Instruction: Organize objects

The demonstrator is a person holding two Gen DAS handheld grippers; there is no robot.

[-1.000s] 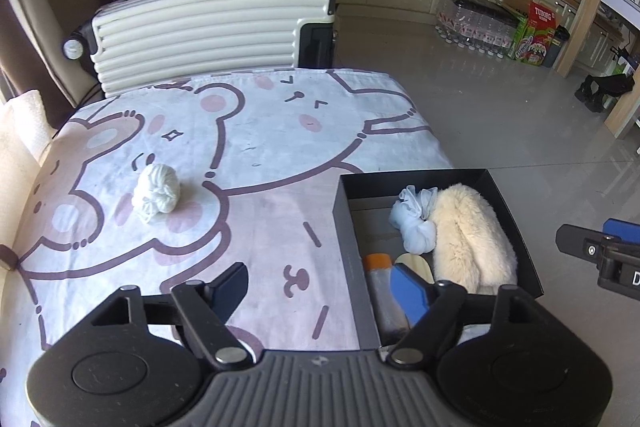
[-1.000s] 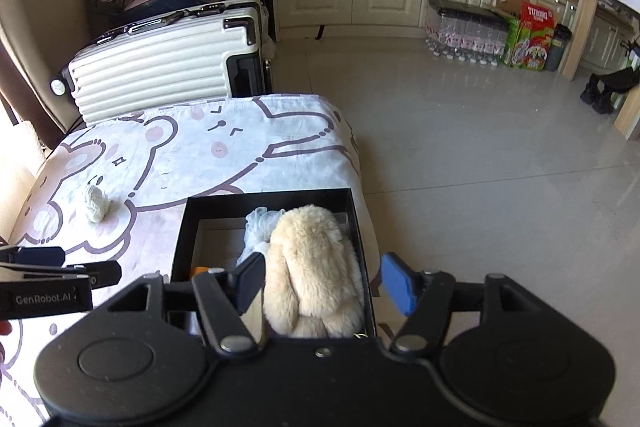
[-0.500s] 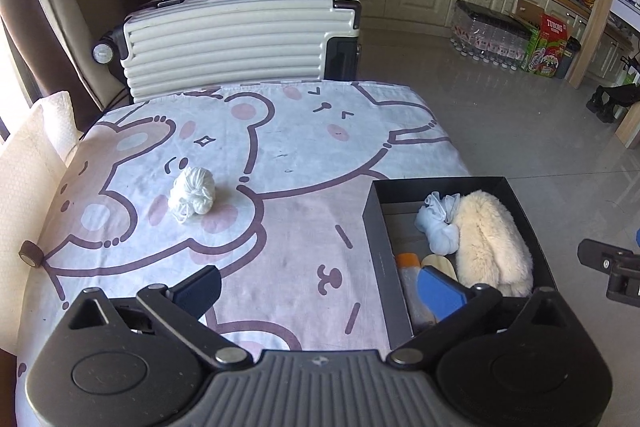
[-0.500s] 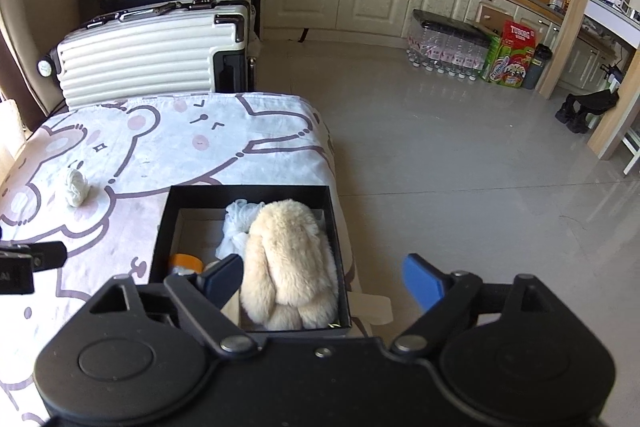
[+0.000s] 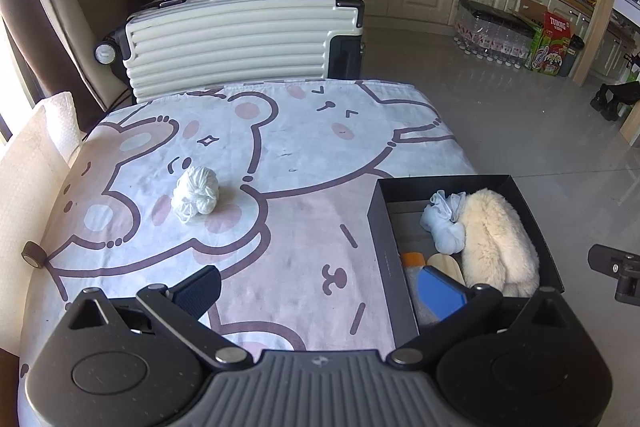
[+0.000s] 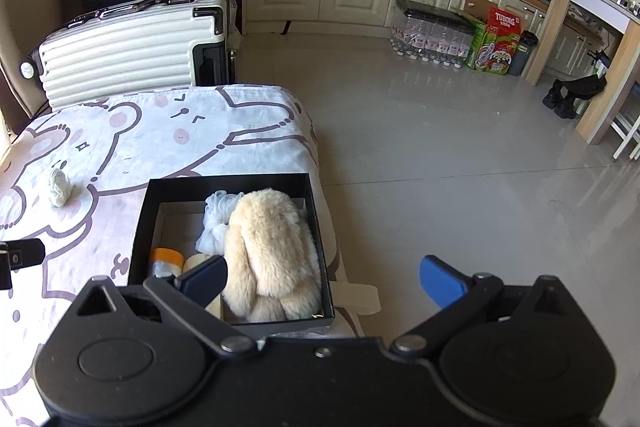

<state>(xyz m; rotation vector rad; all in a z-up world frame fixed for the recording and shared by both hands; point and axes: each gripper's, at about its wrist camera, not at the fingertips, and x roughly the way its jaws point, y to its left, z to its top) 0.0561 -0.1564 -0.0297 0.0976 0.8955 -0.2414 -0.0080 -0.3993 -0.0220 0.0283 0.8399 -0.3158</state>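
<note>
A black box (image 5: 380,227) sits on the bear-print cloth at the table's right edge. In it lie a cream plush toy (image 5: 496,239), a pale blue cloth bundle (image 5: 444,223) and an orange-capped bottle (image 5: 414,261). A white balled sock (image 5: 196,197) rests alone on the cloth, ahead and left of my left gripper (image 5: 320,289), which is open and empty. My right gripper (image 6: 322,279) hovers over the near right corner of the box (image 6: 138,239). Its jaws are opening wide and grip nothing, and the plush toy (image 6: 268,251) lies below them. The sock (image 6: 60,187) shows at far left.
A cream ribbed suitcase (image 5: 240,35) stands behind the table's far edge. A small tape roll (image 5: 34,255) sits at the left edge beside a white padded sheet (image 5: 24,167). The table drops to grey floor on the right, with packed bottles (image 6: 428,31) by the cabinets.
Both pairs of jaws have spread wider. The plush toy stays in the box and the sock has not moved.
</note>
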